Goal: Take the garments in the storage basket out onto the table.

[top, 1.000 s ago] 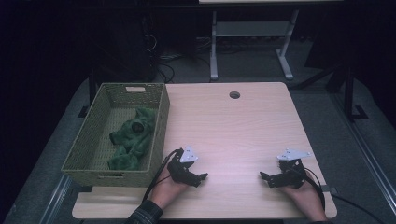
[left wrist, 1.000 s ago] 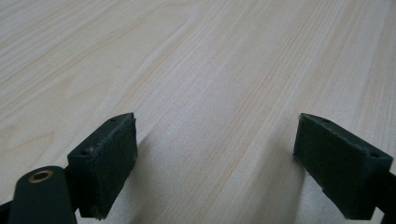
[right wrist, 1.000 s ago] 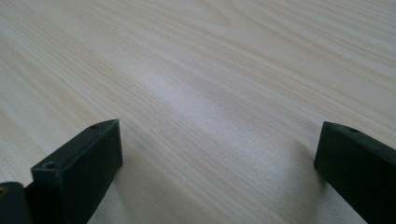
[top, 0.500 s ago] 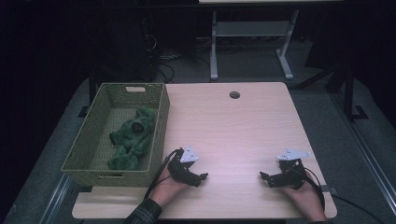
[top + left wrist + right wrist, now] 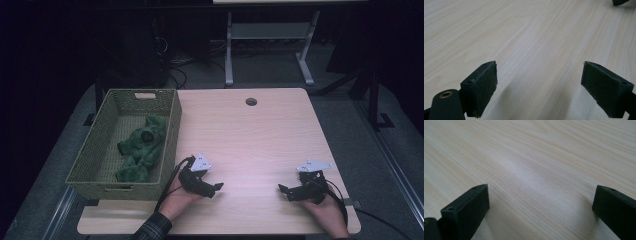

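left tongs point(image 5: 216, 188) on table point(image 5: 250, 140) | right tongs point(image 5: 283, 189) apart | basket point(image 5: 172, 125) left

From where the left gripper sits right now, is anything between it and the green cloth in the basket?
Yes. The basket's near side wall stands between the left gripper and the green cloth lying inside. The gripper rests on the table just outside that wall, open, so it would likely have to go over the rim.

Dim room, grey floor point(image 5: 350, 125), metal stand point(image 5: 270, 35) behind wood table point(image 5: 260, 135)
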`<control>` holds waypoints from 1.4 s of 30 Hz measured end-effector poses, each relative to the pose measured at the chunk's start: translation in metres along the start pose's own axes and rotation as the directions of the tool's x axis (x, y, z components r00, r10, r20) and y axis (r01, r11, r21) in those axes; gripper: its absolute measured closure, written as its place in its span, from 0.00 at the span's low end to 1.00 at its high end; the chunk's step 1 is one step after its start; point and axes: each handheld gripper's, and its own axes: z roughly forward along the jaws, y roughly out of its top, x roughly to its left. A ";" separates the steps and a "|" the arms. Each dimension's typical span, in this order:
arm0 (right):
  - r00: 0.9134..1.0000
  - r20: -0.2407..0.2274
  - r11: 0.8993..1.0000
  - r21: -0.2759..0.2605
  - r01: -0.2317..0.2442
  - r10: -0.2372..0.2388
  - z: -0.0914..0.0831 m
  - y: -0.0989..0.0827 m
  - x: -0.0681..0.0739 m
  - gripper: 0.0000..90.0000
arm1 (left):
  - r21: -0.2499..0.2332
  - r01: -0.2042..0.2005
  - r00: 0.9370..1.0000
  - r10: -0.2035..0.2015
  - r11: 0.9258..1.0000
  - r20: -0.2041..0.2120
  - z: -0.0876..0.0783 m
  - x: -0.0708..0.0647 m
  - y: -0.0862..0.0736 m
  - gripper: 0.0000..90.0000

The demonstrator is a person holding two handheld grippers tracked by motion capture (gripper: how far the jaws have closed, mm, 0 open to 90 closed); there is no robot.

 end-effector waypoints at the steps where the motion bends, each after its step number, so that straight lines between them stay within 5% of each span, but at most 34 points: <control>1: 1.000 0.000 1.000 0.000 0.000 0.000 0.000 0.000 0.000 0.01 | -0.005 0.002 1.000 -0.002 1.000 0.001 -0.002 0.000 0.001 0.14; 21: 1.000 0.000 1.000 0.000 0.000 0.000 0.000 0.000 0.000 0.01 | -0.050 0.016 0.999 -0.014 0.999 0.039 -0.018 0.001 0.018 0.15; 42: 1.000 -0.002 1.000 -0.002 -0.001 0.001 0.000 -0.001 0.001 0.01 | -0.040 -0.006 0.998 0.008 0.999 0.066 -0.031 0.002 0.037 0.15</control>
